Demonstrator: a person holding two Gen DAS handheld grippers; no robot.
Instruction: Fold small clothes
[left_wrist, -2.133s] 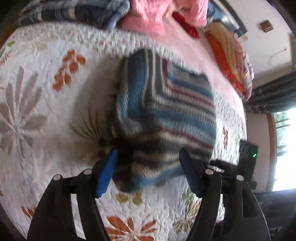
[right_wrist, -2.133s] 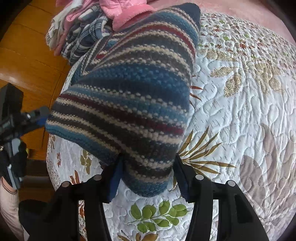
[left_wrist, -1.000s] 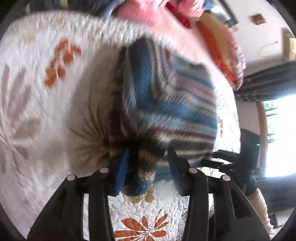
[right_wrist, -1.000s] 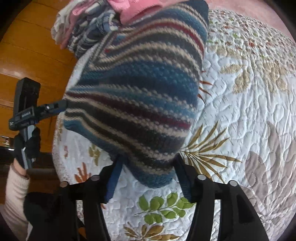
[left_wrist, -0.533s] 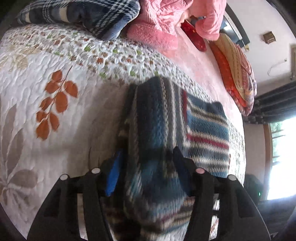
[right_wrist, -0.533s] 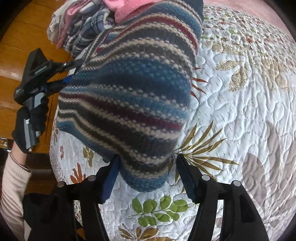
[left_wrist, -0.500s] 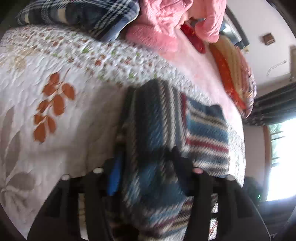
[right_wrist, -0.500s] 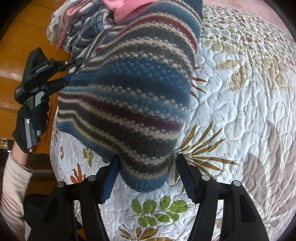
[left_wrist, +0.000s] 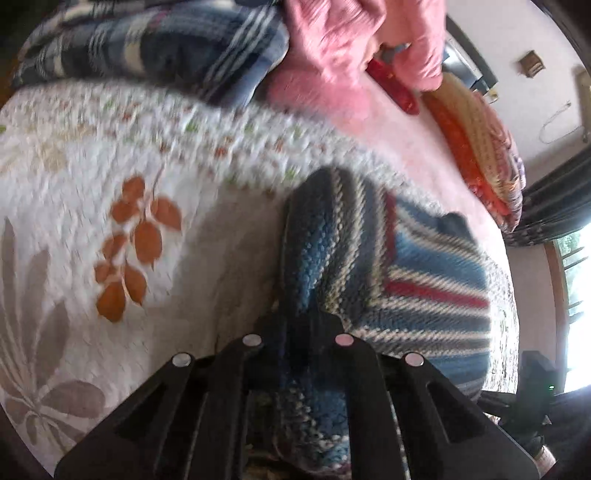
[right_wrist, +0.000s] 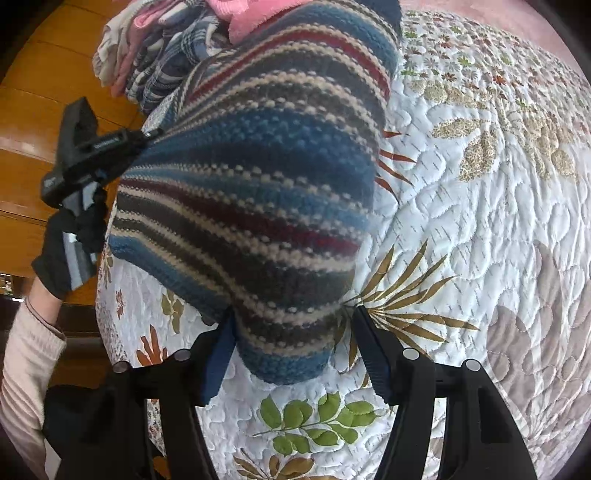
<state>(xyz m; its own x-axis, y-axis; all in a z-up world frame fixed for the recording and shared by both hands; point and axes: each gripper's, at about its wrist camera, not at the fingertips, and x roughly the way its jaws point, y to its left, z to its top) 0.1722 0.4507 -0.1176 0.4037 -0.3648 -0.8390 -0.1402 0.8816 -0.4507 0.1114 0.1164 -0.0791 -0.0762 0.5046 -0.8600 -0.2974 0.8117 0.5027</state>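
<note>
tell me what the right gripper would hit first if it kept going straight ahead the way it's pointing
The striped knit garment. Its lower corner already sits between the open fingers of the right gripper, so a straight push would likely meet that knit first, with the quilted bedspread beneath it. Depth is hard to judge here.

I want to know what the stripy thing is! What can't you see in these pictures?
- Left wrist view: the left gripper covers the striped knit where it pinches; the picture is blurred.
- Right wrist view: the knit's underside is hidden, so its type is unclear.
- The clothes pile is cut off at the edge.
</note>
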